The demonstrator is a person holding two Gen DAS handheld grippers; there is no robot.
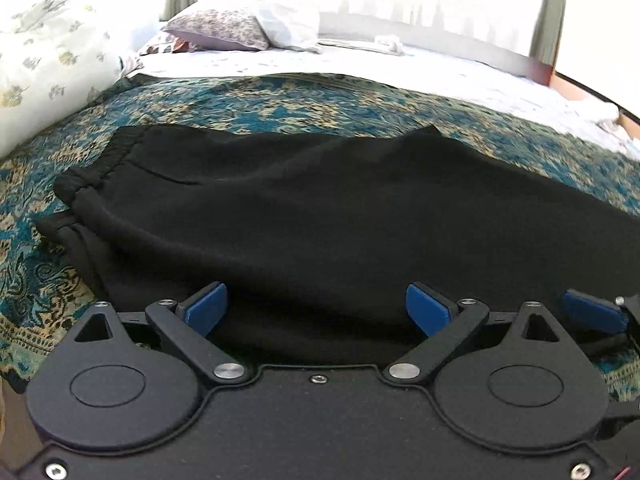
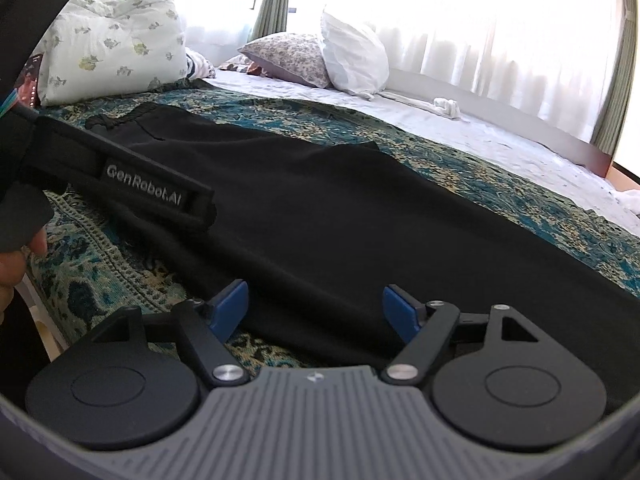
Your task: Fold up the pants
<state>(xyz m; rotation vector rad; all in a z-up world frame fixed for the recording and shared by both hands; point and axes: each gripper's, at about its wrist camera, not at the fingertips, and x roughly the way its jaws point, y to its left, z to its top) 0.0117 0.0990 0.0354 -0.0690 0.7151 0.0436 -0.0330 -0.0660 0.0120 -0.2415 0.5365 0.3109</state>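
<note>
Black pants (image 1: 320, 208) lie flat on a teal patterned bedspread (image 1: 248, 100), folded lengthwise, with the elastic waistband (image 1: 92, 172) at the left. My left gripper (image 1: 316, 310) is open, its blue pads (image 1: 206, 308) spread over the near edge of the pants, holding nothing. My right gripper (image 2: 316, 312) is open too, over the near edge of the same pants (image 2: 340, 216). One of its blue pads shows at the right edge of the left wrist view (image 1: 592, 312). The left gripper's body and strap (image 2: 140, 184) cross the left of the right wrist view.
Floral pillows (image 1: 52, 68) lie at the bed's left and more pillows (image 2: 312, 56) at the far side. A white sheet (image 2: 480, 128) covers the far half of the bed. A small white cloth (image 2: 446, 106) lies near the far rail. Bright curtained windows stand behind.
</note>
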